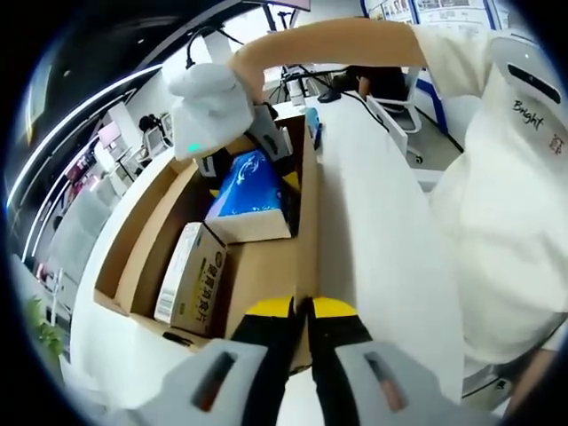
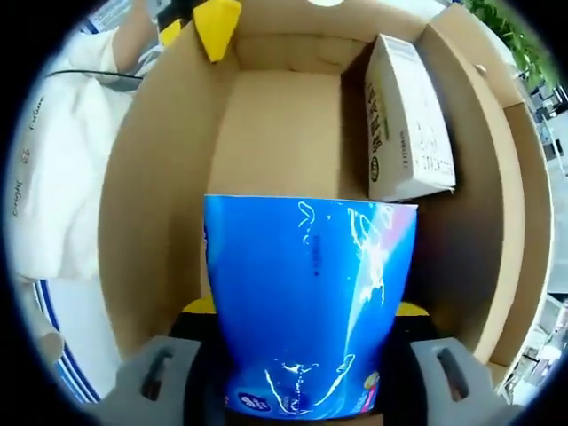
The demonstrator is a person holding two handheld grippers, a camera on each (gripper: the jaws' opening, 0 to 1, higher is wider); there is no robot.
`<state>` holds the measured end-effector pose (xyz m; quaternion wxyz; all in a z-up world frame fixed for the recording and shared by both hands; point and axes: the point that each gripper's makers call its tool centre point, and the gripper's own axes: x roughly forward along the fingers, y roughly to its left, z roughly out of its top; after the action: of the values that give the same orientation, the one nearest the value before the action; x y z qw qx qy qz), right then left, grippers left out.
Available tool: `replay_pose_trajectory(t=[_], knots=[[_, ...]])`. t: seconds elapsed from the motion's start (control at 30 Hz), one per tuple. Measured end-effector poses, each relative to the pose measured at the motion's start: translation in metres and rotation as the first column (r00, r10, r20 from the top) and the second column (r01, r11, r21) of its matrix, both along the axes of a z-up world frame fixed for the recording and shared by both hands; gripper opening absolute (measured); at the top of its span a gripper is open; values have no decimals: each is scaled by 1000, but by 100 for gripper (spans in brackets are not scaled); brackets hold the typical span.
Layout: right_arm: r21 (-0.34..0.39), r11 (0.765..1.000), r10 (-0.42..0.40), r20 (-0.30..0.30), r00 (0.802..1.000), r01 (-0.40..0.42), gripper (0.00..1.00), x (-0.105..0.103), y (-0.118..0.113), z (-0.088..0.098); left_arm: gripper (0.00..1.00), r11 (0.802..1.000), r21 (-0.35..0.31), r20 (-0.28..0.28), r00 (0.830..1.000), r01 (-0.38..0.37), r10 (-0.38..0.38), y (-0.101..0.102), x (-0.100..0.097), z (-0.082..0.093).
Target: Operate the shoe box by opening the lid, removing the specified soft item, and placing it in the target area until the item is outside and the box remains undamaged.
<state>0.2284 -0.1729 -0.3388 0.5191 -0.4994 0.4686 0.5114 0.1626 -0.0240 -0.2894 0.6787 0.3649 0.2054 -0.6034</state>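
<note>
Right gripper view, blue pack [image 2: 306,302] hides right claw [image 2: 306,311] tips, box [image 2: 151,177] open

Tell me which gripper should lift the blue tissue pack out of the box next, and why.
Right. The right gripper already has its jaws either side of the blue tissue pack inside the cardboard box. The left gripper is clamped on the box's wall, likely steadying it, so it should stay put.

Brown cardboard box [image 2: 133,177], glossy blue soft pack [image 2: 311,302], white small carton [image 2: 404,115] with dark print.
</note>
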Motion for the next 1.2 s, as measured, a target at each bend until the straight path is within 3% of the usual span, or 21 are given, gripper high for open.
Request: replay_pose_trajectory(t=[0.07, 0.2, 0.3, 0.47, 0.87, 1.0, 1.17, 1.2], knots=[[29, 1000, 2, 17, 1000, -3, 68, 1, 4, 8, 5, 1000, -3, 3, 1000, -1, 1, 0, 0, 0], [101, 995, -4, -15, 1000, 5, 68, -7, 17, 20, 5, 1000, 1, 5, 1000, -2, 2, 0, 0, 0], [81, 997, 4, 27, 1000, -6, 68, 0, 16, 30, 5, 1000, 2, 10, 1000, -6, 6, 0, 0, -1], [77, 997, 4, 34, 999, -6, 67, 8, 15, 36, 5, 1000, 0, 14, 1000, -7, 7, 1, 0, 0], [37, 997, 62, 100, 993, -66, 68, -2, 13, 57, 4, 1000, 7, 20, 999, 26, -26, 0, -1, 0], [40, 997, 62, 96, 993, -67, 68, -9, 11, 61, 4, 1000, 11, 19, 1000, 20, -20, 0, -2, 0], [-26, 986, 167, 165, 972, -165, 68, -5, 8, 67, 4, 1000, 10, 10, 1000, 13, -13, 0, -1, 0], [-28, 990, 139, 160, 977, -136, 68, -6, 8, 67, 4, 1000, 9, 10, 1000, 12, -12, 0, -1, 0]])
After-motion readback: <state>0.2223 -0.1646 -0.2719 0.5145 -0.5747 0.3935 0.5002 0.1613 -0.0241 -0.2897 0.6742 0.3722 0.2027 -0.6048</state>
